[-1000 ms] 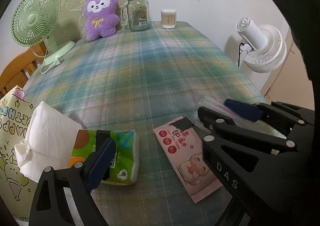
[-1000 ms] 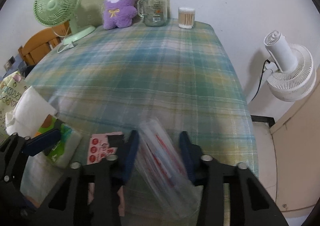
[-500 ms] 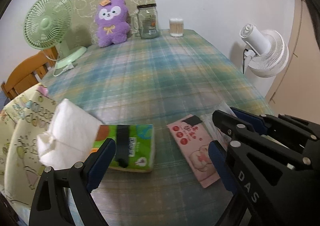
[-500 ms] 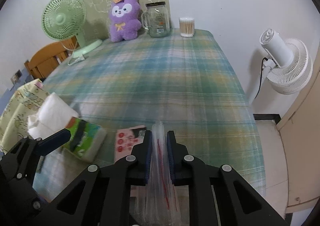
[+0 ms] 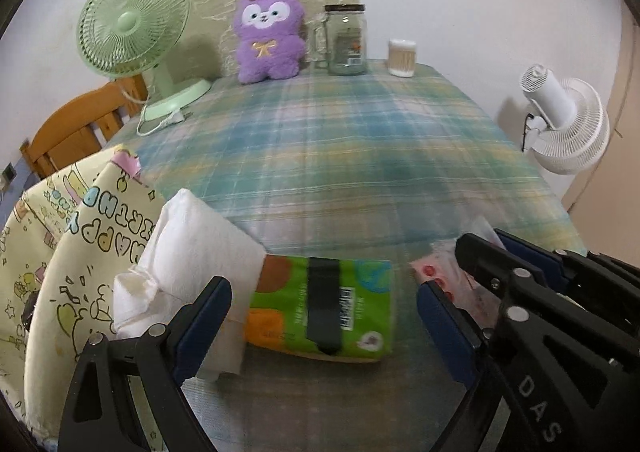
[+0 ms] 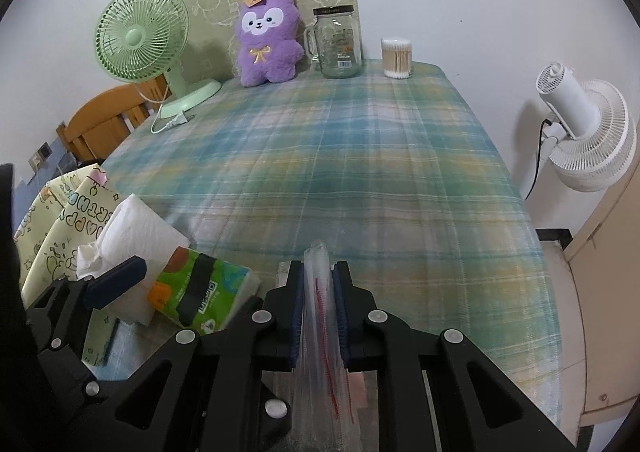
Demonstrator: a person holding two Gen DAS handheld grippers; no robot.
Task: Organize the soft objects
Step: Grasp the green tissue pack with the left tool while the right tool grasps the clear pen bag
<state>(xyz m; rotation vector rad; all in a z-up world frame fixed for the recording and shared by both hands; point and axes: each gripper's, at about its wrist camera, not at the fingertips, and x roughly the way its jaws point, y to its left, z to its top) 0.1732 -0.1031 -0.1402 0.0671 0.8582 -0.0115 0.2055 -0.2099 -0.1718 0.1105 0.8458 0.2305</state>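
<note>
My right gripper is shut on a clear plastic zip bag with a red line, held edge-up above the table's near edge. My left gripper is open, its jaws either side of a green tissue pack lying on the plaid tablecloth. A white folded tissue bundle lies left of the pack. A pink wet-wipe packet lies right of the pack, partly hidden behind the right gripper. The green pack also shows in the right wrist view.
A yellow printed bag hangs at the left edge. At the far end stand a green fan, a purple plush, a glass jar and a cotton-swab tub. A white fan stands off the table's right side.
My right gripper closed on the clear bag and lifted it. My left gripper drew back and shifted so the green pack sits between its open jaws.
</note>
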